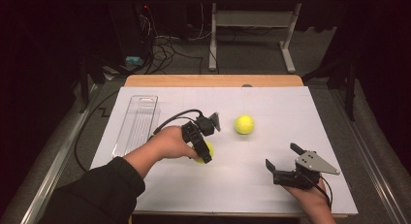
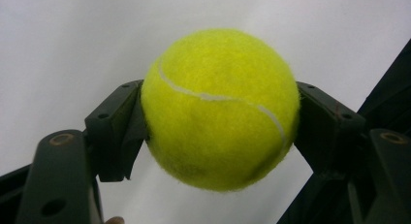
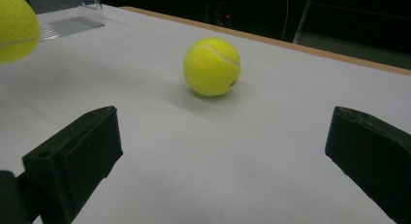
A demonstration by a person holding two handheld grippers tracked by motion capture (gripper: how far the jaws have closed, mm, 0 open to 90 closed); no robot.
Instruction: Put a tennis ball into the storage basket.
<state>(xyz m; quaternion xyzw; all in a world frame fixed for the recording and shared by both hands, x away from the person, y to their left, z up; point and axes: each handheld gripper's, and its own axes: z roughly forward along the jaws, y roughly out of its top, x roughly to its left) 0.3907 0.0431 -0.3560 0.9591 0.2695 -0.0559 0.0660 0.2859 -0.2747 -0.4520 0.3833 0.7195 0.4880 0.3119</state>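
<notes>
My left gripper (image 1: 203, 149) is shut on a yellow tennis ball (image 1: 208, 151), its two black jaws pressing the ball's (image 2: 220, 107) sides over the white sheet. The same ball (image 3: 14, 25) shows at the top left edge of the right gripper view. A second tennis ball (image 1: 245, 124) rests alone on the sheet, farther back and to the right. My right gripper (image 1: 281, 155) stands open near the front right, its jaws wide apart with nothing between them, pointing toward that free ball (image 3: 212, 66).
A clear plastic tray (image 1: 137, 124) lies lengthwise along the left side of the white sheet (image 1: 242, 185). A strip of the wooden table's top (image 1: 213, 80) shows past the sheet's far edge. Table legs and cables stand on the floor beyond.
</notes>
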